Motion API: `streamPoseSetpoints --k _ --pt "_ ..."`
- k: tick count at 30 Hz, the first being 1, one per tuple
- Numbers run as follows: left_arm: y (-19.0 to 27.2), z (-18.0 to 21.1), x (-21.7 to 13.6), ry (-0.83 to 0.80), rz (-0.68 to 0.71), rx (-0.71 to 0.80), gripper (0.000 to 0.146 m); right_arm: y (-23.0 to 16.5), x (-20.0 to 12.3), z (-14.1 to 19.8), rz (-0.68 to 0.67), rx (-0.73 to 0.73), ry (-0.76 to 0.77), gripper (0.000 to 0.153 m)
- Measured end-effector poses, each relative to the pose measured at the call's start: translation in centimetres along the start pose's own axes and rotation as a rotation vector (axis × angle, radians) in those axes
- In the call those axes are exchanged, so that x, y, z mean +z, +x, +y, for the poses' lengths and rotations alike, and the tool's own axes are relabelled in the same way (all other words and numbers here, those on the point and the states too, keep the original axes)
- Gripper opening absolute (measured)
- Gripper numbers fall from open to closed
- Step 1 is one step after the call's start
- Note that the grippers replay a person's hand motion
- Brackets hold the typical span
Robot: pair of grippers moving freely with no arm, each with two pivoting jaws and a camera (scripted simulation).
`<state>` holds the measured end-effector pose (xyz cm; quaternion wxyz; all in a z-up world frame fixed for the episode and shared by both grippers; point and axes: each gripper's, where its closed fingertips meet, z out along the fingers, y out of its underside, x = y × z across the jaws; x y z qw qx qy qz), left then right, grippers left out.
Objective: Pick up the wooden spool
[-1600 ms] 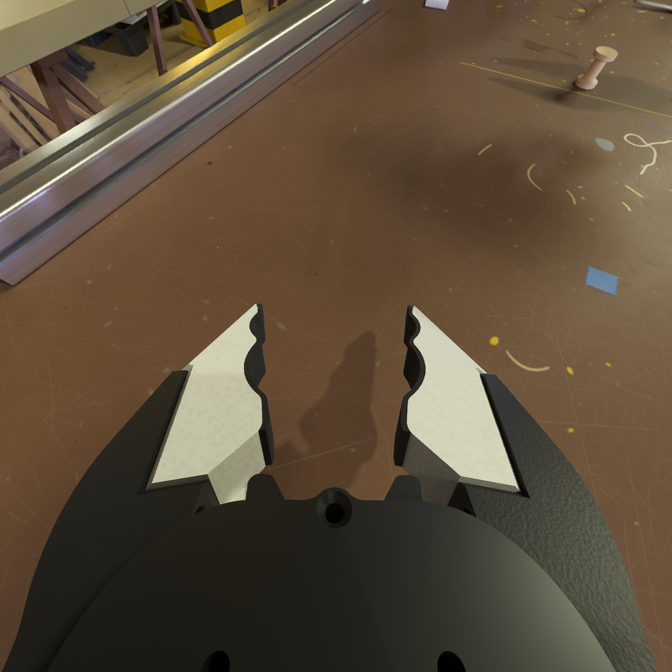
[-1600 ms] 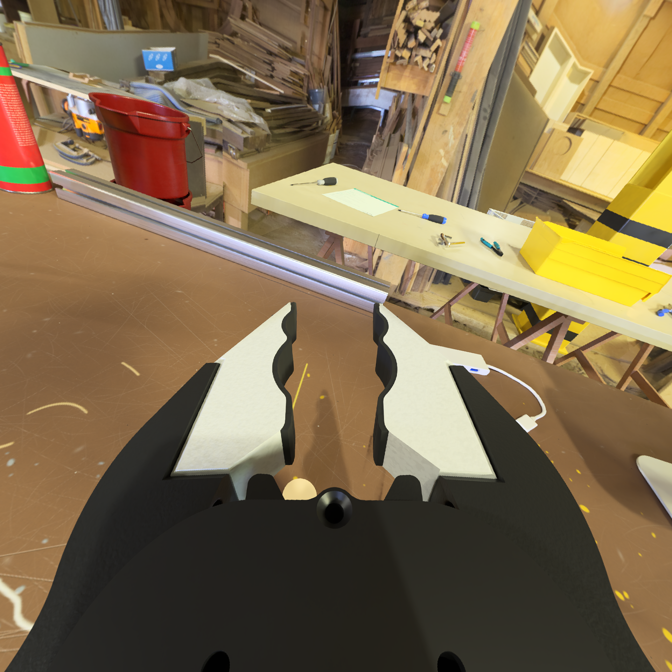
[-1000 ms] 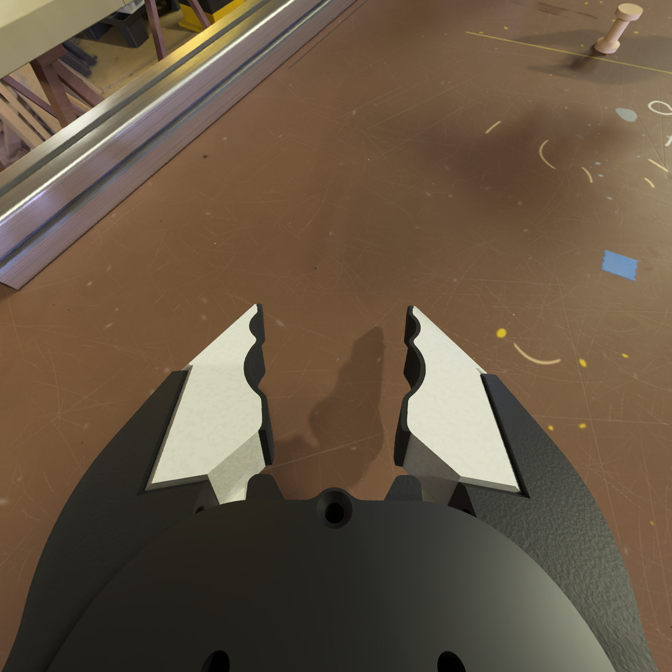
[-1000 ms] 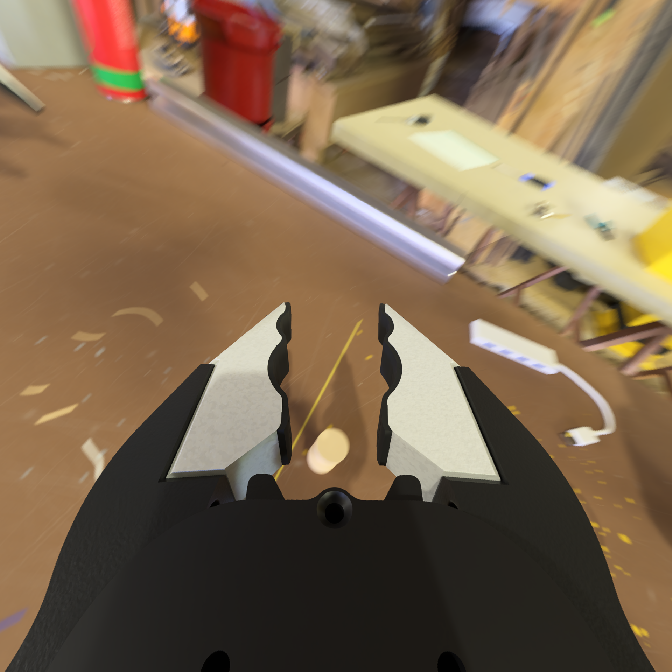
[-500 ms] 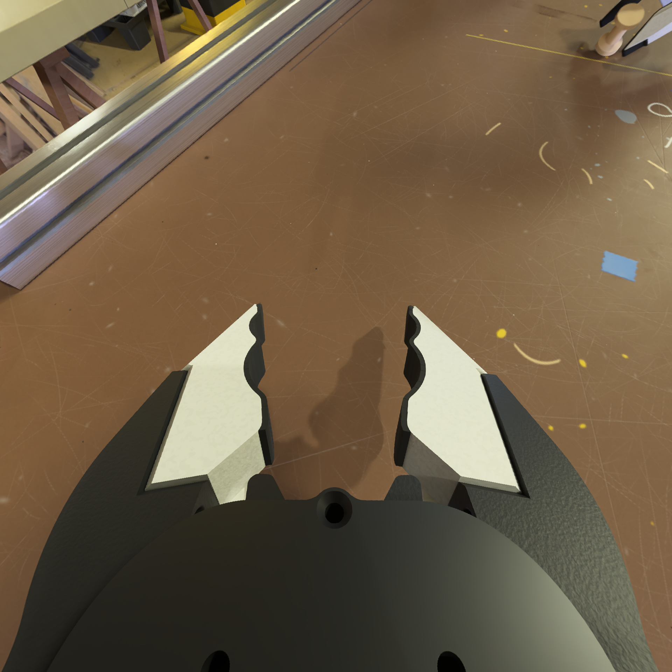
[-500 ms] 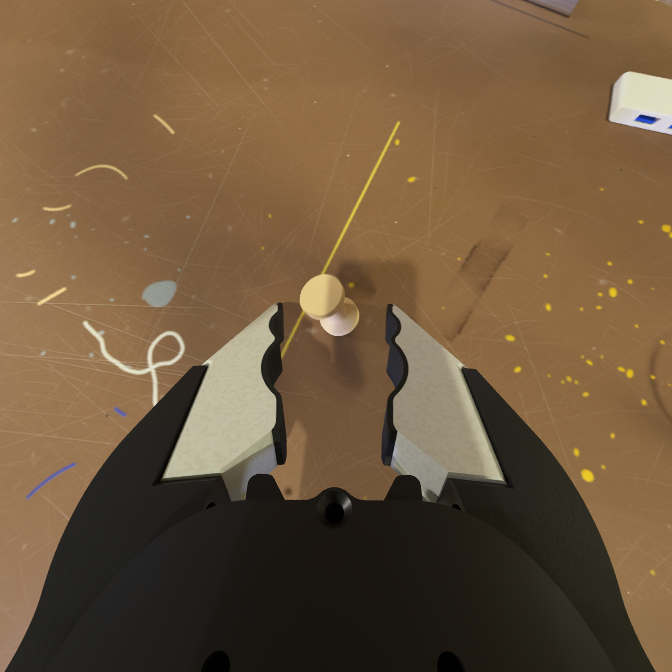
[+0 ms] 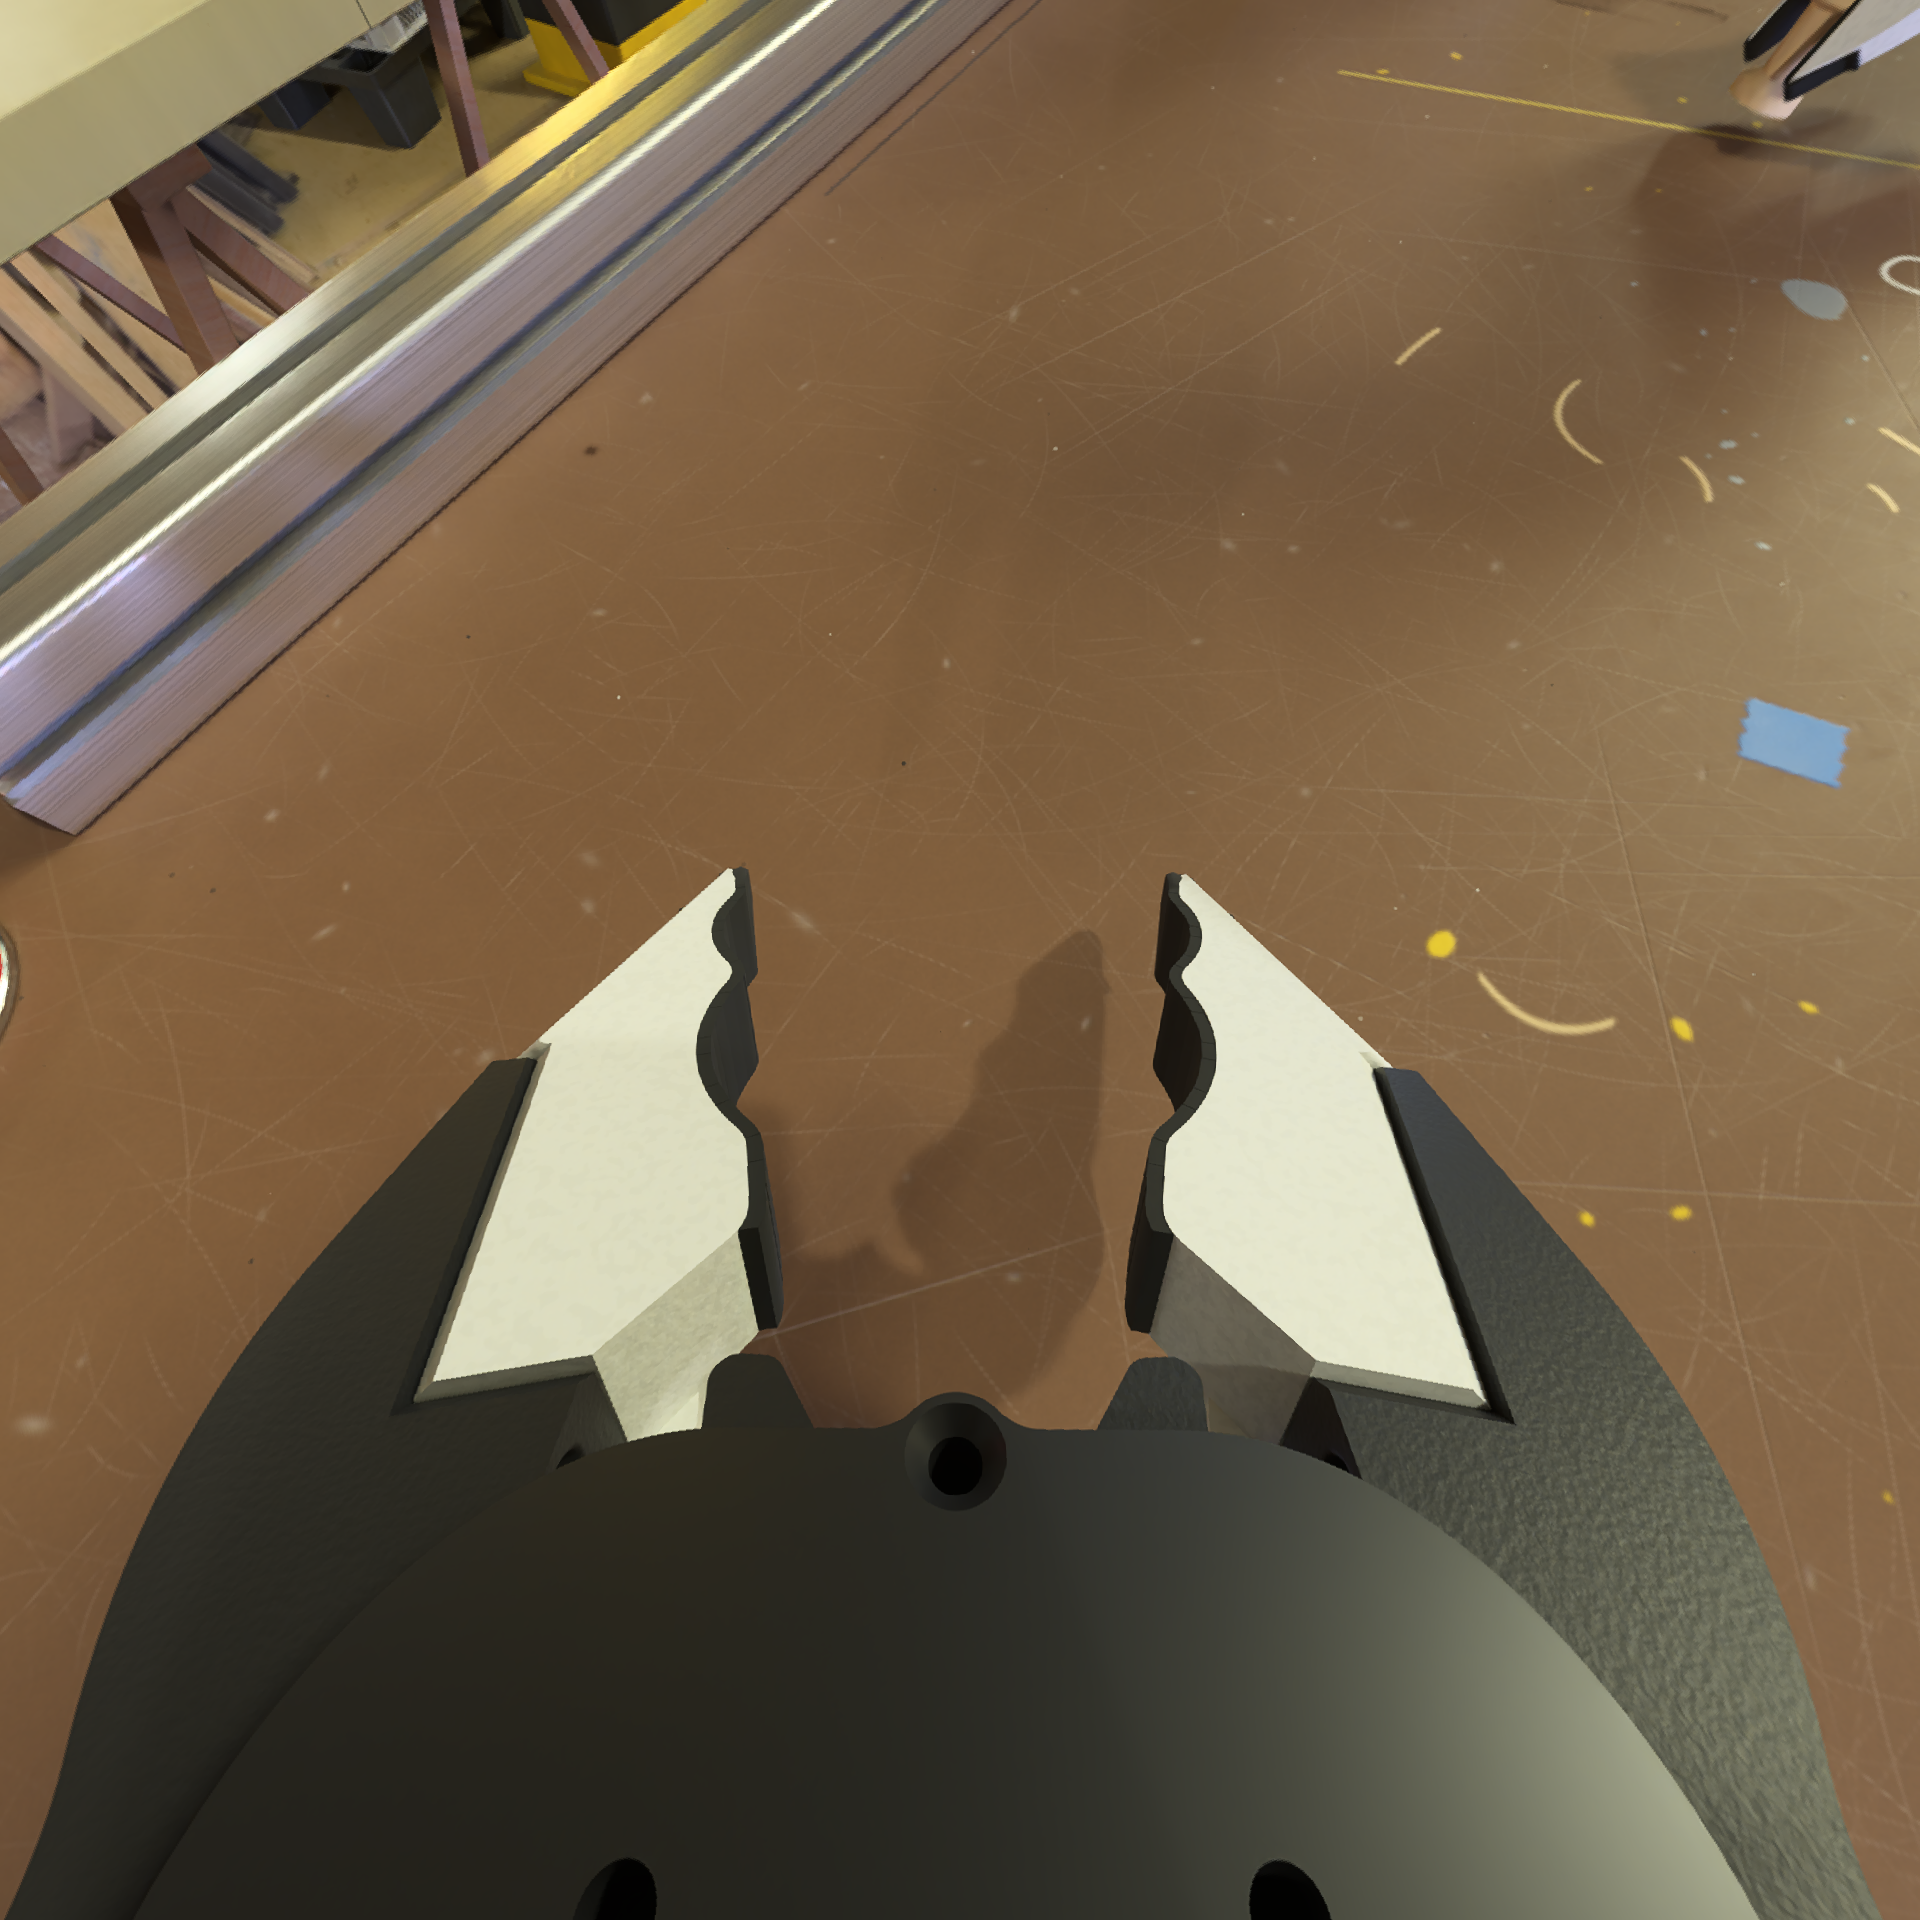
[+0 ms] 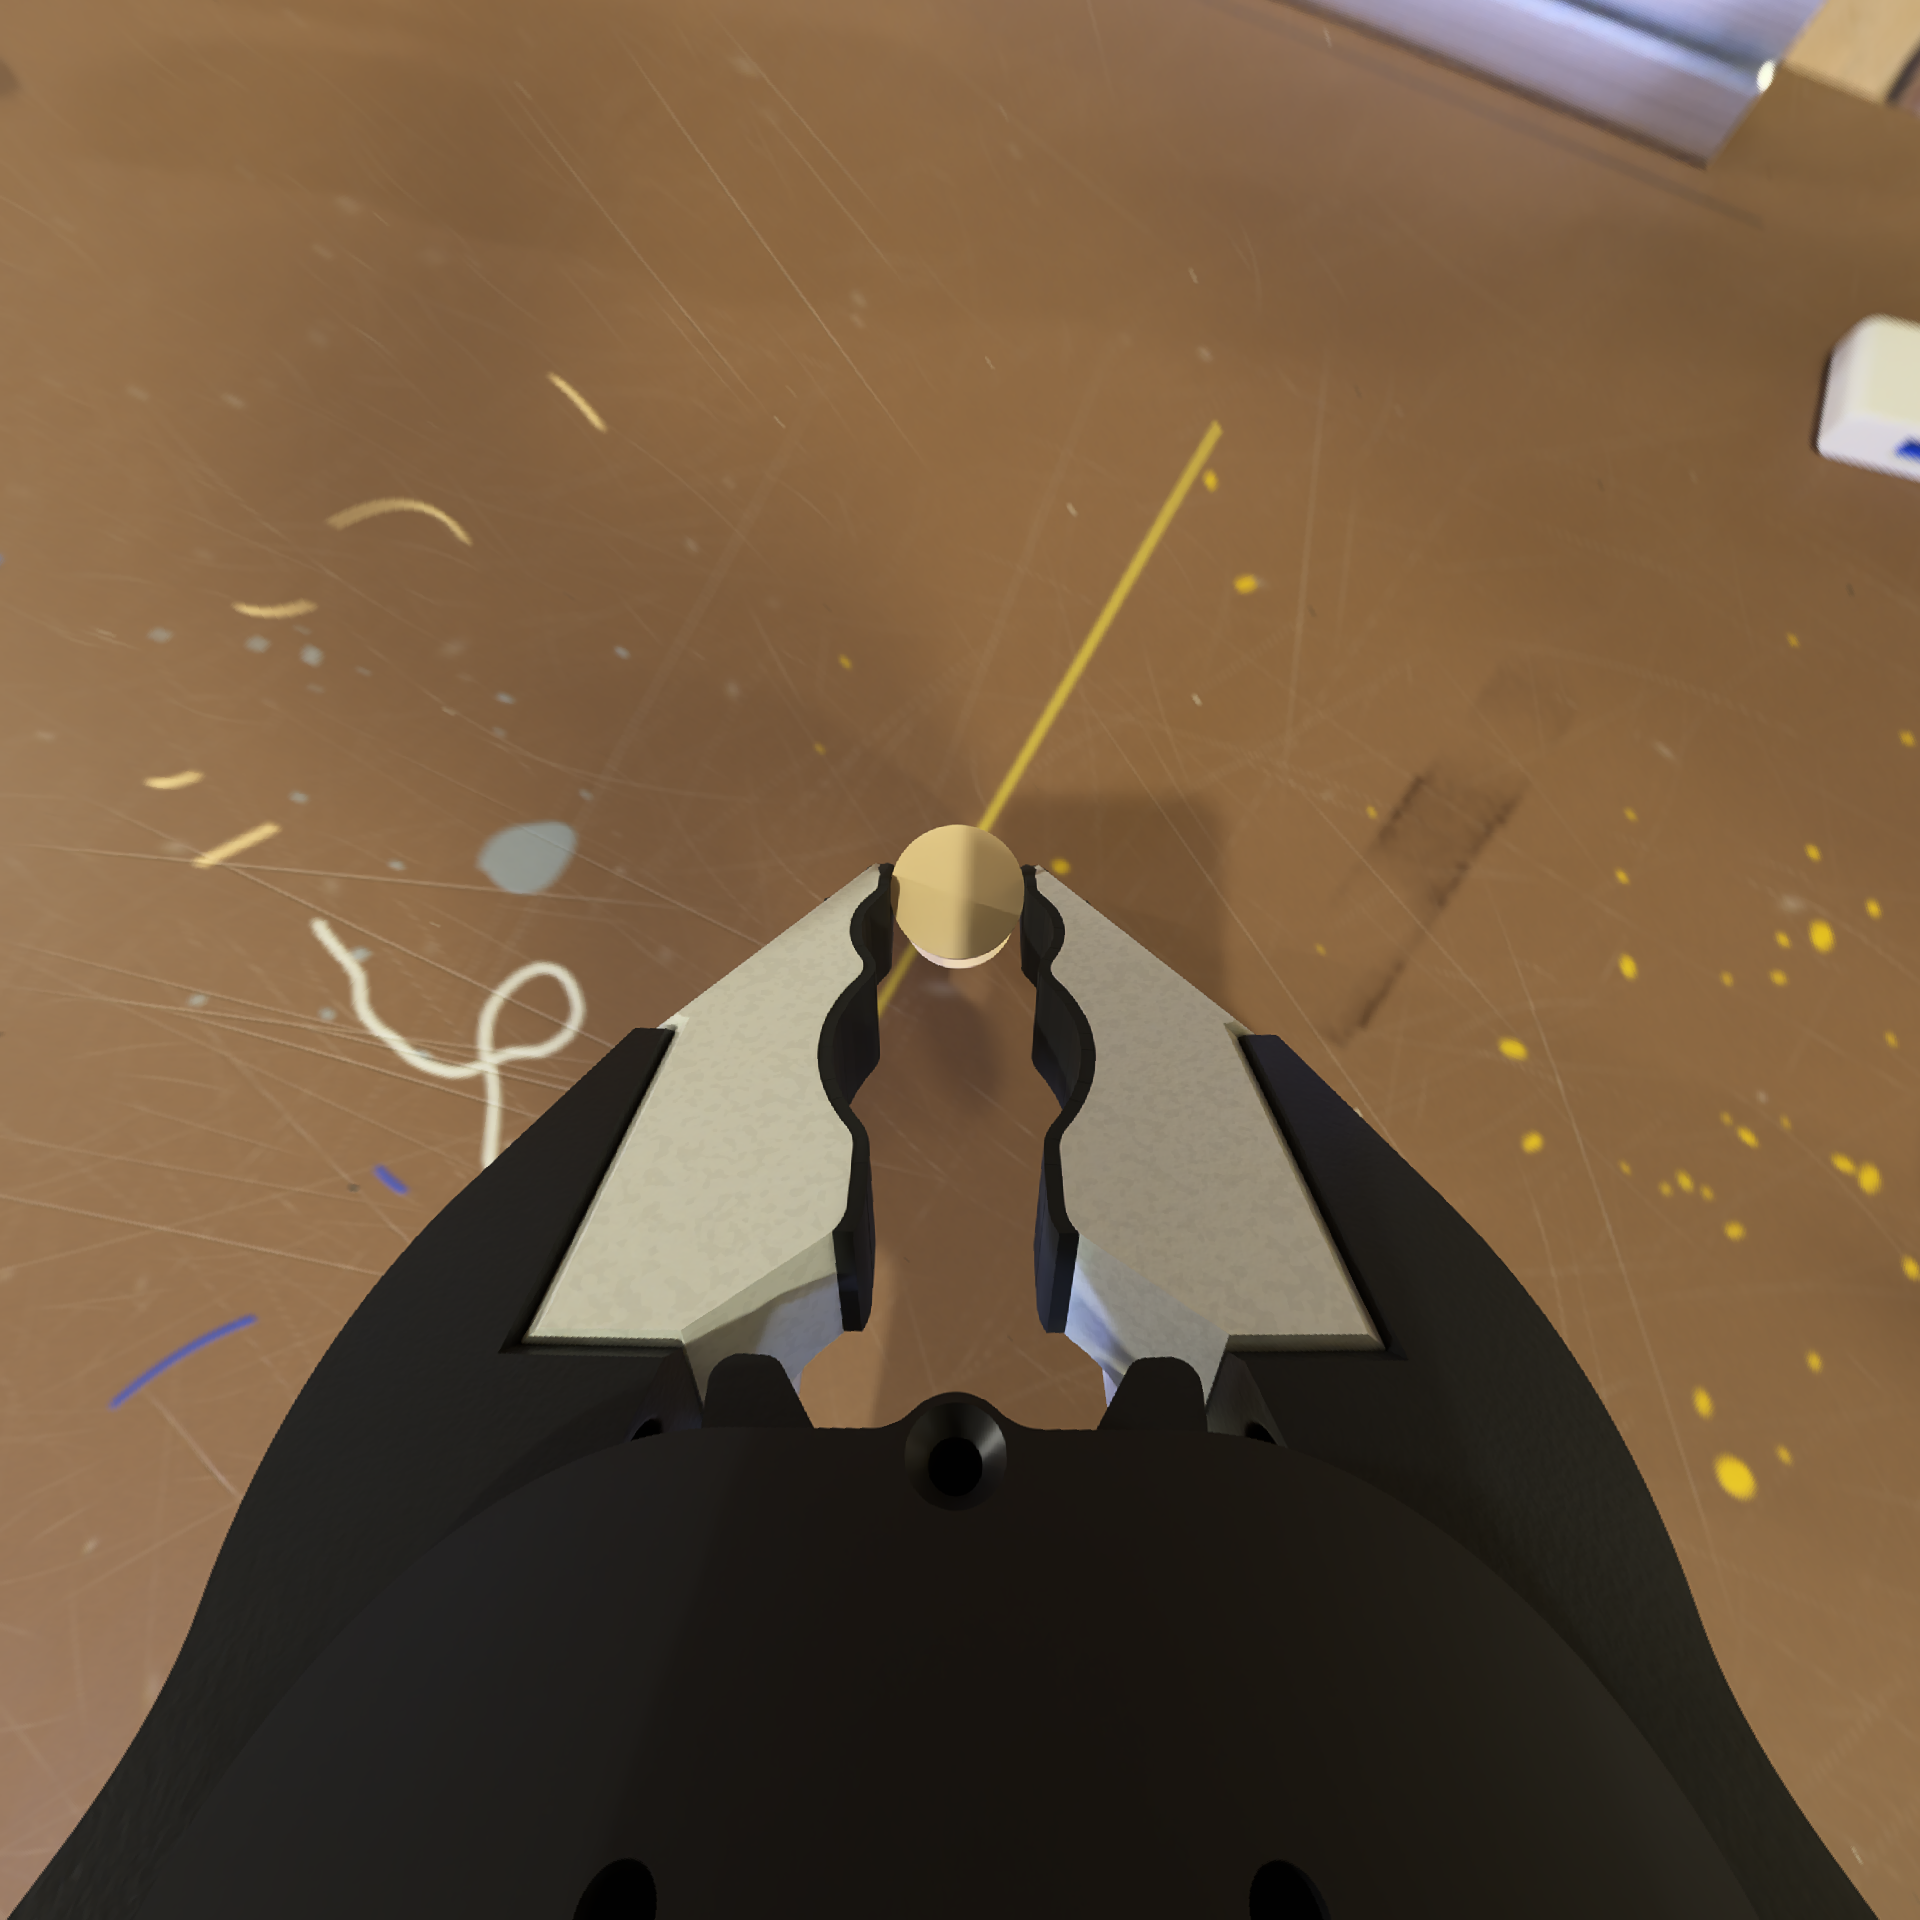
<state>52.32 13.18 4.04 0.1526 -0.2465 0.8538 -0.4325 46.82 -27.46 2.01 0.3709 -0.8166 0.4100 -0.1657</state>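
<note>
Now right gripper (image 8: 957, 896) clamped on wooden spool (image 8: 954, 902), earlier apart | left gripper (image 7: 954, 896) apart

A matt brown tabletop (image 8: 1351, 312), finely scratched and flecked with yellow, pale and blue paint, is seen in both views, and a brushed, glossy metal rail (image 7: 343, 416) is seen along its edge. The spool (image 8: 954, 896) is shown in pale, smooth, unvarnished wood with a faint sheen on its round end. The right gripper (image 8: 956, 883) and the left gripper (image 7: 954, 883) are built of black matt plastic with a pebbled grain, their fingers (image 8: 748, 1122) faced in off-white, finely speckled matt material edged with dark smooth rubbery pads (image 8: 862, 1039); a small white glossy plastic box (image 8: 1875, 410) is seen at the right edge.
</note>
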Motion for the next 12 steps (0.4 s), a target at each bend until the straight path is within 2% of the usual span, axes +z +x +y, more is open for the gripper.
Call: streamPoseSetpoints --k 7,12 --pt "0.0 0.0 0.0 -0.004 -0.003 0.007 0.078 -5.3 -1.5 -5.2 -0.216 -0.077 0.252 0.024" --pt "0.0 -0.5 -0.3 0.034 -0.02 0.024 0.078 -9.9 -0.6 -7.0 -0.276 -0.239 0.265 0.024"
